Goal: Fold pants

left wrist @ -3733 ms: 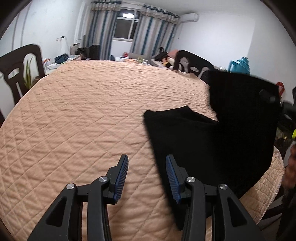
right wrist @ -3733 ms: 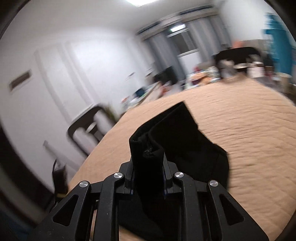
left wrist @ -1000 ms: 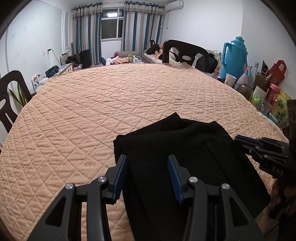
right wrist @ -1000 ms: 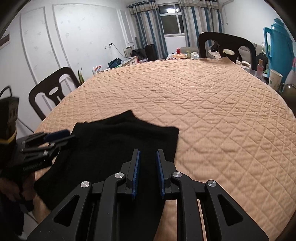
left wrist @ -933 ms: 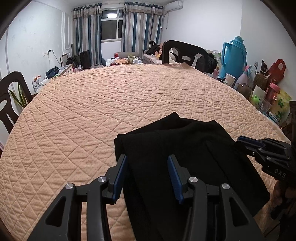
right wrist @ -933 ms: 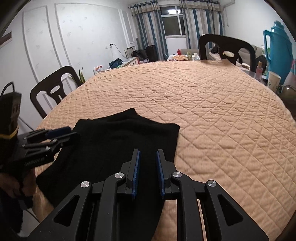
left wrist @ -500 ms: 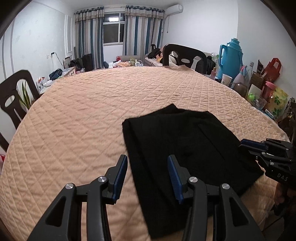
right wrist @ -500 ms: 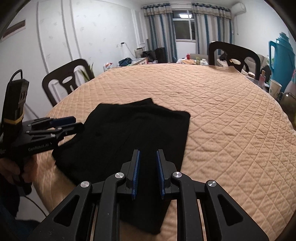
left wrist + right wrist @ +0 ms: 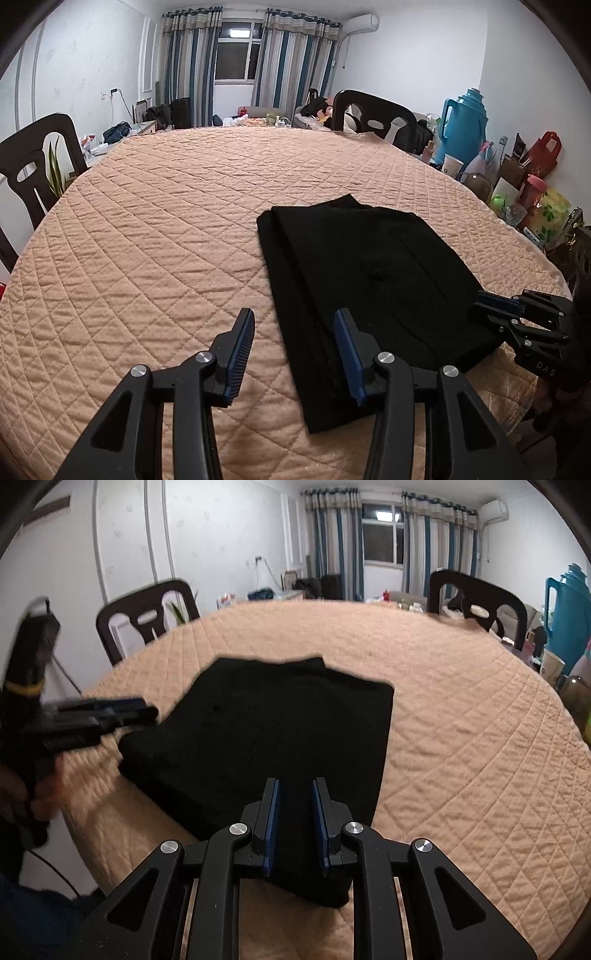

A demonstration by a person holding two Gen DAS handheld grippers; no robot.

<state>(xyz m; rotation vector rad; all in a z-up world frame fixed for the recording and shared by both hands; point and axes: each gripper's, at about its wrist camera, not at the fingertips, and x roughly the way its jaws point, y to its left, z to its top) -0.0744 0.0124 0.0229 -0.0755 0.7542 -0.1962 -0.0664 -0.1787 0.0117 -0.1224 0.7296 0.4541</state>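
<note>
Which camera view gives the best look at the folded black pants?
The left wrist view: the folded black pants lie sharp there, layered left edge and outline visible on the quilted cover. The right wrist view shows the pants blurred, its own claw covering their near edge.

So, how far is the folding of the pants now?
The pants already lie flat as a folded rectangle on the quilted table. Nothing is in hand: the left tongs and right tongs are open, above the cloth. Perhaps only tidying remains.
</note>
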